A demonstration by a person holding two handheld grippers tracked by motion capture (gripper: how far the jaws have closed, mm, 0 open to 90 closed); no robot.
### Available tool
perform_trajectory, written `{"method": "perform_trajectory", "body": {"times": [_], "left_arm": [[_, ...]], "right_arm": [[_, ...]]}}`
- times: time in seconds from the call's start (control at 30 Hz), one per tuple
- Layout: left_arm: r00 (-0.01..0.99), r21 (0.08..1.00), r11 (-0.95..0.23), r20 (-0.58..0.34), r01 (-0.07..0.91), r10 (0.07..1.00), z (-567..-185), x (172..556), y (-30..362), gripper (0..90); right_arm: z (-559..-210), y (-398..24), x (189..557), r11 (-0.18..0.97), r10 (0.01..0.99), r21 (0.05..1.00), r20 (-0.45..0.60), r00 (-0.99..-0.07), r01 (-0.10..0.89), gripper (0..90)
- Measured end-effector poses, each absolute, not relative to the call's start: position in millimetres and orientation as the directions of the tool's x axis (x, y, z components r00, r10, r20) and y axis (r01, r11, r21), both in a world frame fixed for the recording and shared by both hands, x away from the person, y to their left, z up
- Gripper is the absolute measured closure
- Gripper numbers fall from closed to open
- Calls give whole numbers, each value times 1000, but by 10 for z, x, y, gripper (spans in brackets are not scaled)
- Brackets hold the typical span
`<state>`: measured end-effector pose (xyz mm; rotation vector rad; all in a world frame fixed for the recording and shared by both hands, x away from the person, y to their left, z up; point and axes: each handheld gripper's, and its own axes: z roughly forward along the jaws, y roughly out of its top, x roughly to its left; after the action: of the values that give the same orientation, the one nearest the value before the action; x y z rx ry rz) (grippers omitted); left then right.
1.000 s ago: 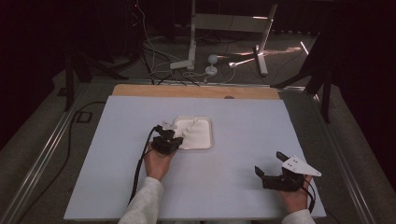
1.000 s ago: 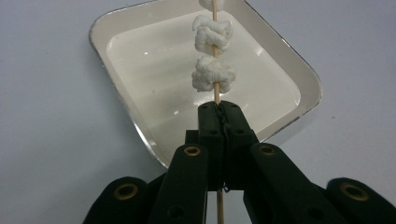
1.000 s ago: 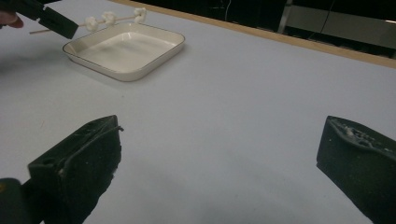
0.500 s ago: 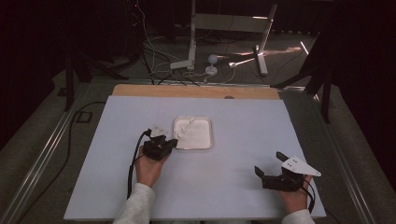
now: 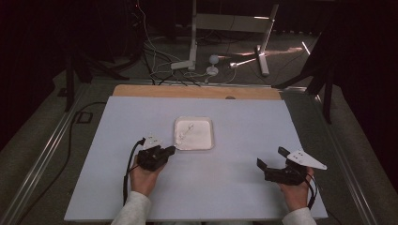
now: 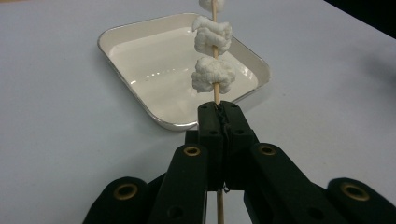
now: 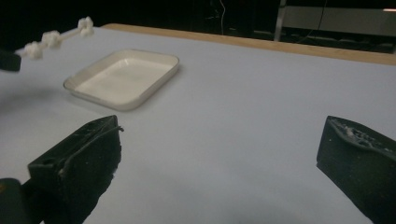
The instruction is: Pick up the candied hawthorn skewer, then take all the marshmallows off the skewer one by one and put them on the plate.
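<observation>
Up above, in the high view, a white table [image 5: 117,187] is seen with a small white tray [image 5: 206,133] near its middle. The left gripper [image 5: 170,150] is held in the left hand [image 5: 143,176], just beside the tray's near left corner. A thin stick [image 5: 184,136] is pinched in its shut jaws and is pointed out over the tray. Small white lumps [image 5: 189,127] are seen on the stick. The right gripper [image 5: 270,163] is held in the right hand [image 5: 294,192], well apart from the tray, near the table's right edge. Its jaws are spread wide and nothing is held between them.

Next, in the left gripper view, the two black jaws are pressed together on the stick [image 6: 216,95]. The stick is run up from the jaws and over the tray [image 6: 121,46]. Three white lumps [image 6: 213,74] are stuck on it, one after another, and the top one is cut off by the edge of the view. The lumps are held above the tray and are not touching it.

Last, in the right gripper view, the two jaws are seen far apart, with only bare table [image 7: 243,116] between them. The tray [image 7: 159,84] is seen farther off. The stick [image 7: 70,32] with its lumps [image 7: 50,38] is seen at the top left, up in the air beside the tray.
</observation>
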<state>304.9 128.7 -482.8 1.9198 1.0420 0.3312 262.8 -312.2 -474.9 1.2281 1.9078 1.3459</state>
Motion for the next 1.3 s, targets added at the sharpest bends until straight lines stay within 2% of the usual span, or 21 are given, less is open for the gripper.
{"method": "perform_trajectory", "body": {"times": [0.17,0.4,0.67,0.87,1.0,1.3], "left_arm": [[629,818,-267,-143,510,764,-4836,2986,1297,894],[627,837,-241,-147,491,765,-4804,2953,1330,893],[633,865,-228,-125,447,764,-4725,2913,1359,893],[637,872,-224,-122,436,761,-4710,2912,1359,893],[643,879,-228,-111,420,757,-4693,2902,1352,893],[650,887,-229,-100,401,753,-4671,2900,1348,893]], "right_arm": [[-4656,-3058,2720,96,878,914,109,-465,394,0],[-4475,-2822,2940,73,852,908,158,-498,413,0],[-4219,-2340,3173,144,799,914,119,-589,379,0],[-4177,-2070,3277,171,762,914,113,-638,367,0],[-4183,-1808,3372,177,714,908,148,-685,380,0],[-4215,-1477,3494,169,669,896,201,-715,410,0]]}}
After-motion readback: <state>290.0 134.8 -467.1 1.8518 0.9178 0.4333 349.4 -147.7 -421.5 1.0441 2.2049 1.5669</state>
